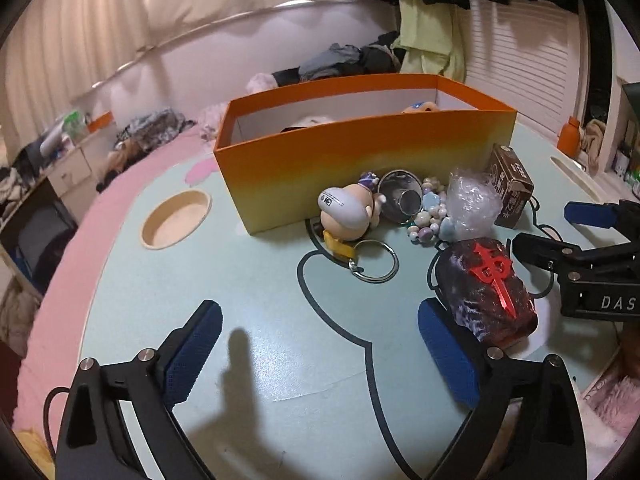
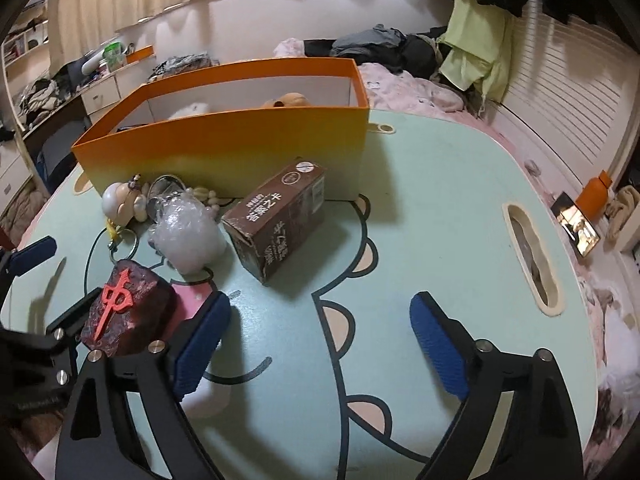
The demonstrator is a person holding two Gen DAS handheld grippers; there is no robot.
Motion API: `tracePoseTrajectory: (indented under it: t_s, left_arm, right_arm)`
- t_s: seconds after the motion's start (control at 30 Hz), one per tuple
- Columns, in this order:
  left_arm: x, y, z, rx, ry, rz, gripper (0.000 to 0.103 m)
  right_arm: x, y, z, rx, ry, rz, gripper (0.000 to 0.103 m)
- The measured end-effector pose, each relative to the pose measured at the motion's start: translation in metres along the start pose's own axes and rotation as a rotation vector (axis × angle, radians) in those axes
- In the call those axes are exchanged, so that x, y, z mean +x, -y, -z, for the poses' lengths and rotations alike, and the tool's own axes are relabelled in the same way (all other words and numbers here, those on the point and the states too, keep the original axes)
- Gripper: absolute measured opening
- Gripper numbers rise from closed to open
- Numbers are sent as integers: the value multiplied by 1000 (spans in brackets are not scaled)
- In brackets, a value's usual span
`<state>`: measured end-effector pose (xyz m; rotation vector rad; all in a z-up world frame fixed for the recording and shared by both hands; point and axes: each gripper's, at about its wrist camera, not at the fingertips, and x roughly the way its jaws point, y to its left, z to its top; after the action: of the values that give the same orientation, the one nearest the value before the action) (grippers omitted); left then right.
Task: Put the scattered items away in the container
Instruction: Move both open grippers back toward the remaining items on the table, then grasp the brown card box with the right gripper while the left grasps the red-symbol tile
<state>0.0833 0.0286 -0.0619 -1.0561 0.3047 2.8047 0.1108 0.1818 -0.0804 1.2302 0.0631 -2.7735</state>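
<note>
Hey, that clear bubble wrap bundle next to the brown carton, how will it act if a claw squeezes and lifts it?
The bubble wrap bundle looks puffy and crumpled, so it will probably squash and feel light. Its glossy film may be slippery. Nudging it could likely shove the beads it lies against.

The box (image 1: 360,152) is orange fading to yellow. The block (image 1: 486,288) by the blue jaws is dark with a red mark.

A lived-in bedroom at home: a bed with pink bedding (image 2: 404,80) piled with clothes (image 2: 380,42), long curtains (image 1: 140,4), garments hanging (image 2: 476,48) by a slatted wardrobe door (image 2: 560,96), and a cluttered drawer unit (image 1: 68,160).
</note>
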Motion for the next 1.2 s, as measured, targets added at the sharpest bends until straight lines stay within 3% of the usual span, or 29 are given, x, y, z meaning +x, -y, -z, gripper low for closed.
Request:
tracePoseTrajectory:
  t_s: [0.1, 0.23, 0.4, 0.57, 0.67, 0.77, 0.9, 0.93, 0.97, 1.13, 1.17, 1.2]
  left_arm:
    - [-1, 0, 0, -12, -8, 15, 98]
    - [-3, -1, 0, -8, -4, 18, 98]
    - [-3, -2, -4, -6, -2, 20, 98]
    - [-3, -2, -3, -4, -1, 19, 98]
    - [-3, -2, -3, -5, -1, 18, 98]
    - [-3, -2, -3, -5, -1, 18, 98]
    - [-4, -2, -3, -5, -1, 19, 98]
    - [-4, -2, -3, -4, -1, 19, 98]
    - [-4, -2, -3, -4, 0, 19, 98]
    - [-4, -3, -2, -5, -2, 18, 98]
    - [-4, -3, -2, -5, -1, 19, 98]
    - [-4, -3, -2, -4, 0, 19, 98]
  right_arm:
    - [-1, 1, 2, 1, 3, 1, 93]
    - [-8, 6, 5, 21, 46, -120, 93]
    - [-13, 20, 3, 114, 82, -185, 76]
    - [-21, 13, -18, 121, 130, -256, 75]
    - [-19, 3, -36, 127, 139, -200, 75]
    - [-6, -4, -48, 146, 118, -61, 75]
    - [16, -10, -53, 125, 57, -11, 73]
    - [19, -9, -51, 123, 44, -13, 67]
    - [22, -6, -48, 129, 23, -27, 49]
    - [21, 7, -37, 149, 23, -51, 36]
    - [21, 8, -36, 149, 27, -55, 22]
    - [20, 11, -35, 152, 31, -69, 21]
